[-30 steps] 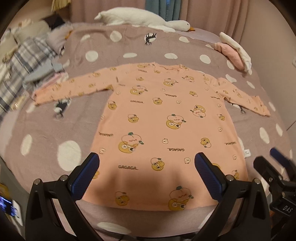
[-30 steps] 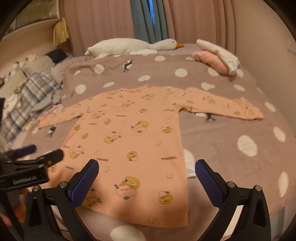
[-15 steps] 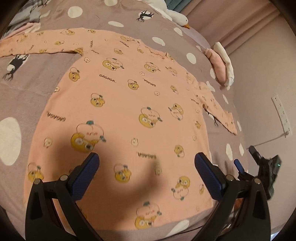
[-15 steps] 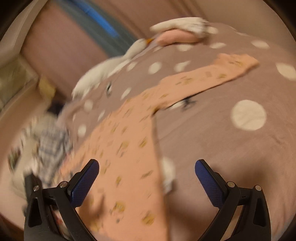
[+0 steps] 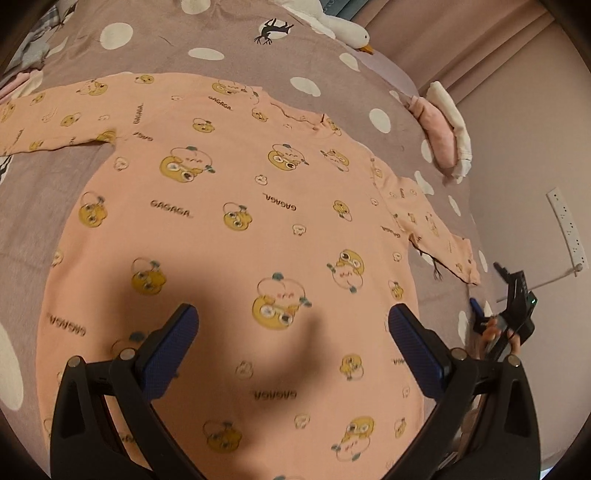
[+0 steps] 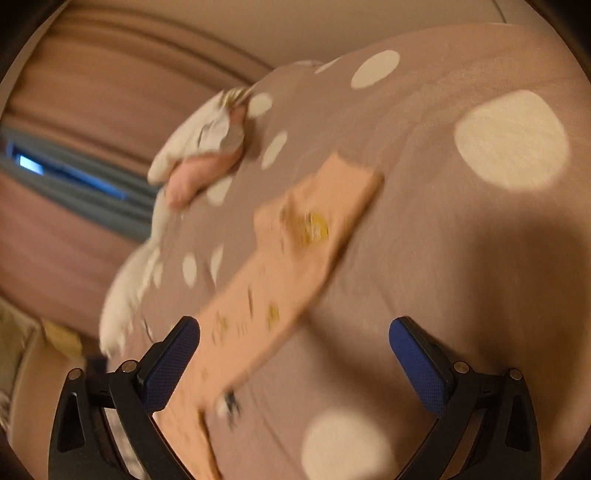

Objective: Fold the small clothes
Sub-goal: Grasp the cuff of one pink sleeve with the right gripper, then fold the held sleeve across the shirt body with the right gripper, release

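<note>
left gripper (image 5: 291, 325) hovers over the lower body of the peach long-sleeved top (image 5: 236, 221), jaws spread wide, nothing between the blue pads (image 5: 170, 347); its shadow falls on the fabric between them

top lies flat, front up, on the dotted mauve bedspread (image 5: 192, 33): neckline toward 12 o'clock, hem toward 6, one sleeve out toward 9, the other (image 5: 424, 221) running down toward 3–4 o'clock

print: yellow cartoon faces plus repeated "GAGAGA" text, some upside down. fabric mostly smooth, slight puckers near the neckline

right gripper (image 6: 293, 354) also wide open and empty. in the left wrist view it (image 5: 513, 314) sits at 3–4 o'clock just past the right sleeve's cuff, with the fingers of a hand partly visible on it

right wrist view is motion-blurred and tilted: sleeve (image 6: 295, 251) runs diagonally from 7 o'clock, by the left pad, up to the cuff near centre at 1 o'clock. cuff is ahead of the jaws, not between them; can't tell if anything touches

other stuff: pink and white folded clothes (image 5: 447, 136) at 2 o'clock by the wall, white goose plush (image 5: 343, 26) at 12–1, wall socket strip (image 5: 567, 225) at 3
</note>
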A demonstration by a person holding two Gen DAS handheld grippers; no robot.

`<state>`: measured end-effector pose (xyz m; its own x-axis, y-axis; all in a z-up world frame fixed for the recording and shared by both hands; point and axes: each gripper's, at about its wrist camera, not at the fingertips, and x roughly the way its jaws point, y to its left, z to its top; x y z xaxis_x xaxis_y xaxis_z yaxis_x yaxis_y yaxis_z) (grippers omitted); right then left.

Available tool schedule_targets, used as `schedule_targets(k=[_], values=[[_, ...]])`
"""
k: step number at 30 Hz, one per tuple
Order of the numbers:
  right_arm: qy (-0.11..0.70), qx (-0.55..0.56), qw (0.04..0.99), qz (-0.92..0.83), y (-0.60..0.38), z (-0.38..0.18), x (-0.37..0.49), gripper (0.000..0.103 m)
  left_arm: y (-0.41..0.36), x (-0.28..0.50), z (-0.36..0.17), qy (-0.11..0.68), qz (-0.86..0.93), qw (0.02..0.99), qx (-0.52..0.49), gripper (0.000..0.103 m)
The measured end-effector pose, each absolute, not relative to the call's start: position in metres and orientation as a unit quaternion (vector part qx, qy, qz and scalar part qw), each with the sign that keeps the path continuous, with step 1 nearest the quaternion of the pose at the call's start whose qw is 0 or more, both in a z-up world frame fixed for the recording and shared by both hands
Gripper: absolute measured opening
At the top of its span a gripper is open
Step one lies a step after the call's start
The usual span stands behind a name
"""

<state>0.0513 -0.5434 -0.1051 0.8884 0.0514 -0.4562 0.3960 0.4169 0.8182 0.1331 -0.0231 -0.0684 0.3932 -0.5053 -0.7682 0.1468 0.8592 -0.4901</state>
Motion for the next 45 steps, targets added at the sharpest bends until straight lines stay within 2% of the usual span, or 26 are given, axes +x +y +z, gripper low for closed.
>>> schedule_targets(k=[4, 6, 8, 9, 11, 13, 18, 23, 29, 33, 37, 45], values=[[0.179, 0.565, 0.796, -0.119, -0.567, -0.109, 0.069, 0.095, -0.034, 0.142, -0.072, 0.521, -0.201, 0.812, -0.168, 0.103], [0.164, 0.576, 0.792, -0.115, -0.573, -0.110, 0.075, 0.082, -0.040, 0.145, -0.072, 0.522, -0.204, 0.811, -0.165, 0.103], [0.164, 0.589, 0.783, -0.114, -0.579, -0.117, 0.079, 0.059, -0.044, 0.147, -0.072, 0.521, -0.207, 0.812, -0.163, 0.103], [0.168, 0.593, 0.779, -0.117, -0.584, -0.122, 0.083, 0.052, -0.045, 0.148, -0.072, 0.520, -0.208, 0.813, -0.163, 0.103], [0.179, 0.591, 0.776, -0.128, -0.586, -0.128, 0.083, 0.023, -0.047, 0.150, -0.071, 0.518, -0.208, 0.813, -0.164, 0.103], [0.188, 0.590, 0.774, -0.136, -0.587, -0.133, 0.080, 0.010, -0.046, 0.149, -0.070, 0.517, -0.207, 0.814, -0.164, 0.103], [0.208, 0.541, 0.804, -0.131, -0.574, -0.105, 0.076, 0.009, -0.034, 0.143, -0.065, 0.509, -0.194, 0.824, -0.154, 0.103], [0.204, 0.449, 0.865, -0.094, -0.529, -0.029, 0.092, 0.009, -0.013, 0.136, -0.065, 0.507, -0.185, 0.827, -0.160, 0.103], [0.216, 0.326, 0.920, -0.030, -0.418, 0.067, 0.143, 0.009, 0.021, 0.127, -0.061, 0.494, -0.173, 0.834, -0.175, 0.103], [0.238, 0.245, 0.940, 0.023, -0.318, 0.092, 0.200, 0.009, 0.051, 0.124, -0.060, 0.488, -0.155, 0.839, -0.184, 0.103], [0.278, 0.116, 0.953, 0.038, -0.205, 0.075, 0.240, 0.009, 0.083, 0.123, -0.059, 0.479, -0.128, 0.847, -0.189, 0.103], [0.340, -0.104, 0.932, 0.074, -0.038, -0.020, 0.276, 0.009, 0.122, 0.130, -0.071, 0.480, -0.092, 0.847, -0.208, 0.103]])
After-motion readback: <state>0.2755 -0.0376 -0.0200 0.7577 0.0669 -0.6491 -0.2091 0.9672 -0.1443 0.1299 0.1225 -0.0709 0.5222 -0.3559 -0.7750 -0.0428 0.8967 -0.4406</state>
